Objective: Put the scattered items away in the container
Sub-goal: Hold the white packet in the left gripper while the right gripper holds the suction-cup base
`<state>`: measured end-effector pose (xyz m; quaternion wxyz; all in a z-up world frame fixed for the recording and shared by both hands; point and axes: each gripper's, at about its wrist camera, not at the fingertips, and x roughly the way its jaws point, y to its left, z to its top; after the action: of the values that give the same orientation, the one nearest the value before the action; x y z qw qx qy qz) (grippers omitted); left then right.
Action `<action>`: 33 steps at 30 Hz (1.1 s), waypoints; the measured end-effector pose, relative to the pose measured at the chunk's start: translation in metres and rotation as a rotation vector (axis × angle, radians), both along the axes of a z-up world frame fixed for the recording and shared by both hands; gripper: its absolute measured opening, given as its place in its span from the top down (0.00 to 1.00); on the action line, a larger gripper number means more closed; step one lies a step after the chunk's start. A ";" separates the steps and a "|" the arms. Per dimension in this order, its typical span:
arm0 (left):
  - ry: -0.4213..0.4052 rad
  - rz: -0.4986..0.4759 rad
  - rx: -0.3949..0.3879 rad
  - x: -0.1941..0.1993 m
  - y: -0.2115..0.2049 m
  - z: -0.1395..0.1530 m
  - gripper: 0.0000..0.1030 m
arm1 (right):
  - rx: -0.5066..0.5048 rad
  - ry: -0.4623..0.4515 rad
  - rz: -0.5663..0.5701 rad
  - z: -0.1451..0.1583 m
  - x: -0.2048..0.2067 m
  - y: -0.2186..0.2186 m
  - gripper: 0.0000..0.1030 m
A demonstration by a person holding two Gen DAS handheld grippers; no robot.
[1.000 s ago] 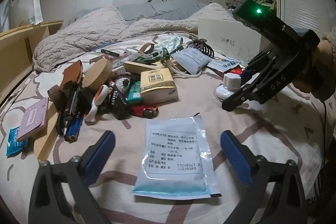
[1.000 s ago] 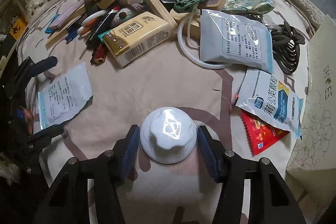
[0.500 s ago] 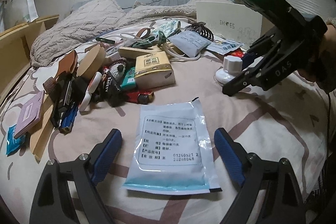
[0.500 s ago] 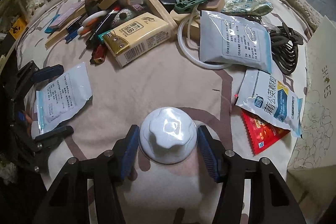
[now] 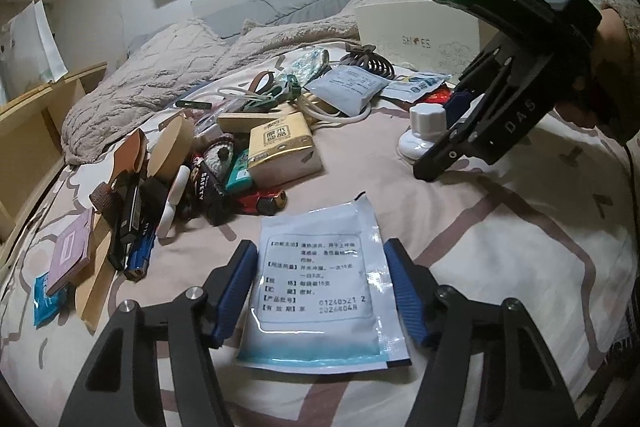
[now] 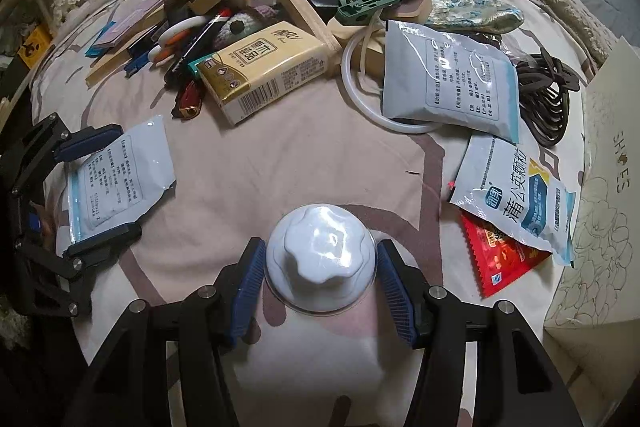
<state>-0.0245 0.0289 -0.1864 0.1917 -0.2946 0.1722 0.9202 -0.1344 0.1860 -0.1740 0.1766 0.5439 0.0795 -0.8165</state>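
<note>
A white medicine sachet [image 5: 320,283] lies flat on the bedspread between the blue pads of my left gripper [image 5: 322,283], which is open around it; the pads stand close to its side edges. It also shows in the right wrist view [image 6: 116,179]. A white knobbed cap [image 6: 320,259] sits on the bed between the pads of my right gripper [image 6: 320,273], which is open and close beside it. The cap also shows in the left wrist view [image 5: 426,131]. A cream shoe box [image 5: 416,31] stands at the far right.
A heap of small items lies mid-bed: a yellow tissue pack [image 6: 264,71], a grey sachet [image 6: 448,71], a blue-white sachet [image 6: 516,195], a red packet [image 6: 500,259], a black hair claw [image 6: 548,87], pens and wooden pieces. A wooden shelf [image 5: 28,115] runs along the left.
My left gripper has moved forward over the white sachet and its pads have narrowed around it. My right gripper has stayed around the cap.
</note>
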 end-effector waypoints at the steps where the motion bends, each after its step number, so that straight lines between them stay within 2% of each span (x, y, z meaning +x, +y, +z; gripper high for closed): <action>1: -0.004 0.002 0.003 0.000 0.000 0.000 0.37 | 0.000 0.000 0.000 0.000 0.000 0.000 0.44; 11: -0.023 0.016 0.023 0.000 -0.002 0.002 0.40 | 0.022 -0.009 -0.007 0.004 -0.001 -0.002 0.45; 16: -0.039 0.024 0.057 -0.001 -0.005 0.003 0.41 | 0.041 -0.003 0.008 0.009 -0.002 -0.008 0.48; 22: -0.057 0.045 0.101 -0.003 -0.011 0.008 0.49 | 0.026 0.002 0.022 0.014 -0.001 -0.006 0.49; 27: -0.049 0.044 0.074 0.000 -0.007 0.007 0.49 | 0.025 0.005 0.032 0.015 0.000 -0.009 0.49; 31: -0.051 0.052 0.058 0.000 -0.007 0.008 0.37 | 0.024 0.000 0.031 0.013 0.004 -0.008 0.49; 33: -0.045 0.052 0.058 0.001 -0.007 0.011 0.24 | 0.022 0.001 0.031 0.013 0.008 -0.006 0.49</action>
<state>-0.0236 0.0215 -0.1759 0.1798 -0.3139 0.1332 0.9227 -0.1269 0.1797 -0.1608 0.1830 0.5443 0.0969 -0.8129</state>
